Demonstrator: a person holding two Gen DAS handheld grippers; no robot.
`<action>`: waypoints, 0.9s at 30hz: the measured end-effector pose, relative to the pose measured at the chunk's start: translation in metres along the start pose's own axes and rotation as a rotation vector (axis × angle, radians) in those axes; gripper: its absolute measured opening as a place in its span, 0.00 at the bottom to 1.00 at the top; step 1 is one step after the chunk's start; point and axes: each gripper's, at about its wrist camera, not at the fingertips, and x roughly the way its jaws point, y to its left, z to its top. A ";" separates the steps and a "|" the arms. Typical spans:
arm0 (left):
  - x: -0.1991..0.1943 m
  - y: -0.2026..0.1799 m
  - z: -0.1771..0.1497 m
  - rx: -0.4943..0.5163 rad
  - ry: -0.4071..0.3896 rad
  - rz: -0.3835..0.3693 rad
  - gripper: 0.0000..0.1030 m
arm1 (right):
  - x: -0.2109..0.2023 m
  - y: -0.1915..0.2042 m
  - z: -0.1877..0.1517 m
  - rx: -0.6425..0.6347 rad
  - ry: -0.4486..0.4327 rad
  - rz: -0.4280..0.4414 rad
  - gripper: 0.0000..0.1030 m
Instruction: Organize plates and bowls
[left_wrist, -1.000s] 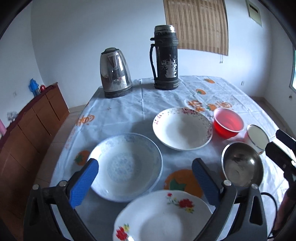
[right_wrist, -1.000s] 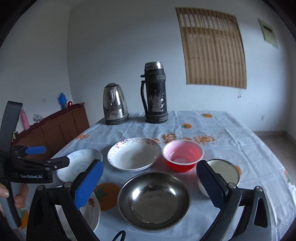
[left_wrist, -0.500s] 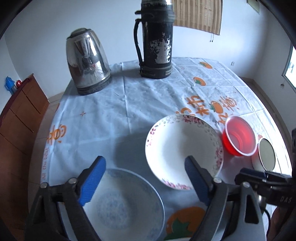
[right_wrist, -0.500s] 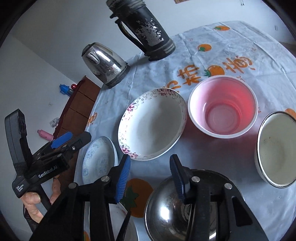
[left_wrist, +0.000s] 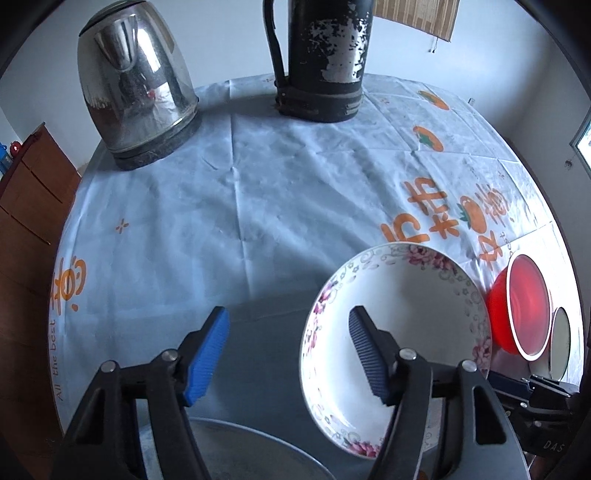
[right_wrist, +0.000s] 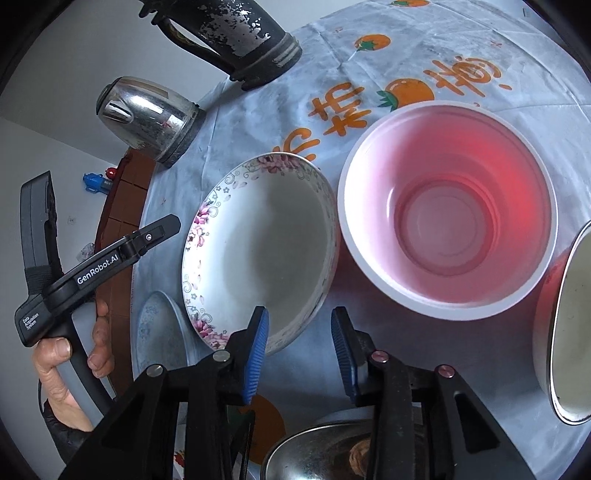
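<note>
A white plate with a pink flower rim lies on the tablecloth. My left gripper is open, its right finger over the plate's left part, its left finger over bare cloth. My right gripper is open and straddles the plate's near right rim. A red bowl sits right of the plate. A blue-patterned plate, a steel bowl and a cream enamel bowl lie nearer.
A steel kettle and a black thermos stand at the table's far side. A wooden cabinet runs along the left. The hand holding the left gripper shows in the right wrist view.
Both grippers have moved forward and down toward the flower-rimmed plate. The right gripper's jaws have narrowed around the plate's near rim. The dishes have not moved.
</note>
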 end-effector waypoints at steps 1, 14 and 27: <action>0.004 -0.001 0.001 -0.001 0.010 0.000 0.62 | 0.001 0.000 0.001 0.000 0.002 -0.012 0.37; 0.034 -0.009 0.004 -0.026 0.070 -0.062 0.23 | 0.020 -0.009 0.006 0.019 0.052 -0.014 0.23; 0.036 -0.005 0.002 -0.091 0.048 -0.093 0.22 | 0.026 0.005 0.008 -0.052 0.042 -0.061 0.17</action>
